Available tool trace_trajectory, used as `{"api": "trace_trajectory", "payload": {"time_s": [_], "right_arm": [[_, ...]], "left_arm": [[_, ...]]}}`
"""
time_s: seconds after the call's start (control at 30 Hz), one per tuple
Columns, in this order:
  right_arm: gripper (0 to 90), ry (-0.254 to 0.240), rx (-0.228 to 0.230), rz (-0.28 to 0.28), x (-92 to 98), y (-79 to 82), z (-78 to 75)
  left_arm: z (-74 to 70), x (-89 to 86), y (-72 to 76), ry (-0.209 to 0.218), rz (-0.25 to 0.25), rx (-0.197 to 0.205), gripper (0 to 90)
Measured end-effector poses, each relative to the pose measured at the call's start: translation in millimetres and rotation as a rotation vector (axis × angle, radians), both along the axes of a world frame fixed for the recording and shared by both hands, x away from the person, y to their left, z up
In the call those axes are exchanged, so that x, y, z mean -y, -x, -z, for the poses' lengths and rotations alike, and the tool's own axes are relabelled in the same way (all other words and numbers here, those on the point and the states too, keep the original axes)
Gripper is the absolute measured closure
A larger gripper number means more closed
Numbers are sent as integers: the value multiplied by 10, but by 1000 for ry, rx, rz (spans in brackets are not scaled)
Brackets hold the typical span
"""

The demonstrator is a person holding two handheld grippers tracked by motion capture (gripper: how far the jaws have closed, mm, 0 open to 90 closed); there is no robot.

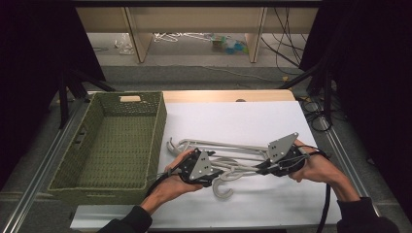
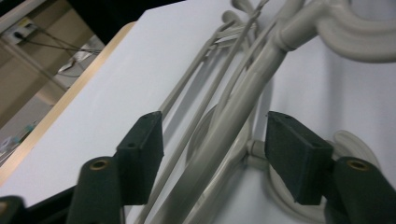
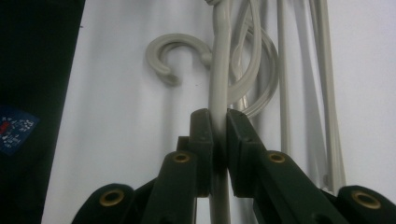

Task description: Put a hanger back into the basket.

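A pile of several grey plastic hangers (image 1: 228, 154) lies on the white table top (image 1: 233, 116), hooks (image 1: 222, 190) curling toward the front. My left gripper (image 1: 215, 171) reaches in from the left. In the left gripper view its jaws (image 2: 215, 130) stand apart on either side of a thick hanger arm (image 2: 243, 107), and the pads do not touch it. My right gripper (image 1: 261, 167) comes from the right. Its jaws (image 3: 219, 116) are shut on one hanger's arm (image 3: 219, 60), beside a curved hook (image 3: 173, 51).
A deep green woven basket (image 1: 156, 141) stands at the left of the table, close to the hangers. Beyond the table's far edge are a floor, wooden furniture legs (image 1: 138, 39) and cables. Black curtains close off both sides.
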State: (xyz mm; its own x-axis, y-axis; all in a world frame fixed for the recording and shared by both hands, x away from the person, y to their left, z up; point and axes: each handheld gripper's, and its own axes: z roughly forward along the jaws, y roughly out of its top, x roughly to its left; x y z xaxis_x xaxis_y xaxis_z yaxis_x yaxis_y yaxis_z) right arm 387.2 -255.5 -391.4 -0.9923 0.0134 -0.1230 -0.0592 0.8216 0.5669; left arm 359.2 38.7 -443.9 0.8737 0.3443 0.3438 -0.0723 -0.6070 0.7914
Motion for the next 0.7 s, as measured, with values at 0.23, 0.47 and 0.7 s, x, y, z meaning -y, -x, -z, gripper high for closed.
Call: {"api": "trace_trajectory", "payload": {"time_s": [0.23,0.47,0.7], "right_arm": [[818,1,-6,-7,48,20,-20],[816,-9,2,-7,89,2,-21],[645,-65,68,90,147,-21,-136]], "left_arm": [[-4,149,-77,-87,106,41,539],[-94,215,-113,-176,199,130,738],[-293,222,-97,-138,212,121,790]]}}
